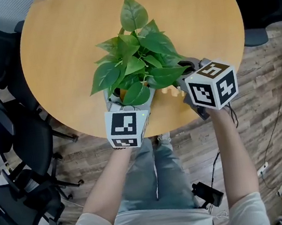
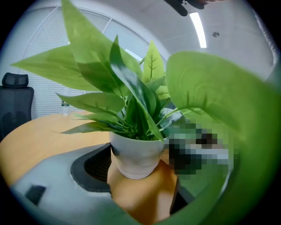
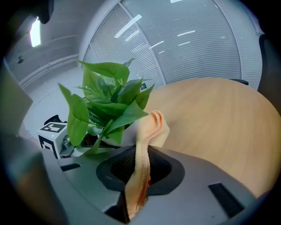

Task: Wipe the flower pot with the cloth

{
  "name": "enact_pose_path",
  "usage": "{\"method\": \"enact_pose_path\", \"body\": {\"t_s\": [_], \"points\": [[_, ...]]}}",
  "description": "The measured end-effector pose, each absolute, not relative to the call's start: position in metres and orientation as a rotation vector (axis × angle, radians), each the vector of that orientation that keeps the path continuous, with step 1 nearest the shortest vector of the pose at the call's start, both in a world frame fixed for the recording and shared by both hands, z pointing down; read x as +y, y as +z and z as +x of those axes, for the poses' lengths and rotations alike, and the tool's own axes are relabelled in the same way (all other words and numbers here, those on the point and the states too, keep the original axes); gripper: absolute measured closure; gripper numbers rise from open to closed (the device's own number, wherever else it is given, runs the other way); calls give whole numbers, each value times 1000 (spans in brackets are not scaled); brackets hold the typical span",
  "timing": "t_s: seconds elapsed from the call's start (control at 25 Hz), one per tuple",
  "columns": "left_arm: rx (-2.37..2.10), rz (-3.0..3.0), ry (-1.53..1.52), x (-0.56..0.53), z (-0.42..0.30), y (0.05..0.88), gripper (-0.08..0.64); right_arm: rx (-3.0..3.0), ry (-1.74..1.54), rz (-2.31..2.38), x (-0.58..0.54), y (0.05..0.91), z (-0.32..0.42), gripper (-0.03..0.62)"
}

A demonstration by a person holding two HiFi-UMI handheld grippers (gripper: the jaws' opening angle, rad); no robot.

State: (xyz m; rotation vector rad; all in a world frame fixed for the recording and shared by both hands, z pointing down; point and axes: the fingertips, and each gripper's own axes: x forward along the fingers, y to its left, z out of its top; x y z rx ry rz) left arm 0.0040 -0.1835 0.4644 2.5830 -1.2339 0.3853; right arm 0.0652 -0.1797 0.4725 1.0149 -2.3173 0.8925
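- Black office chairs (image 1: 8, 139) with mesh backs stand at the far left, partly cut off by the frame edge.
- The round bench (image 1: 69, 52) has a smooth, light wood top.
- The left gripper (image 2: 141, 169), grey with dark ribbed pads, has its jaws clenched on the flower pot (image 2: 136, 151). One pad touches the pot's side, while the other jaw is mostly hidden behind a big blurred leaf.
- The pot is white, matte and rounded, narrowing toward its base. It stands on the bench near the front edge, and from above the foliage covers it almost entirely.
- The plant's leaves (image 1: 138, 57) are broad, glossy and pointed.
- The cloth (image 3: 151, 127) is soft and peach-coloured, and it rises in a narrow fold just beside the plant.
- The right gripper (image 3: 140, 176) has its jaws clamped on the cloth's lower part. Its marker cube (image 1: 211, 85) hides the jaws from above.
- Wood-plank floor (image 1: 265, 64) shows at the right.
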Motion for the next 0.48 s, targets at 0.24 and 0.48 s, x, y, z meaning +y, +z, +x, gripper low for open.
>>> {"method": "enact_pose_path", "body": {"t_s": [0.24,0.48], "points": [[-1246,2578,378,-182,4,464,146,-2334,882,988,-157,469,57,532],[-1250,2582,380,-182,4,464,149,-2349,903,991,-139,470,50,532]]}}
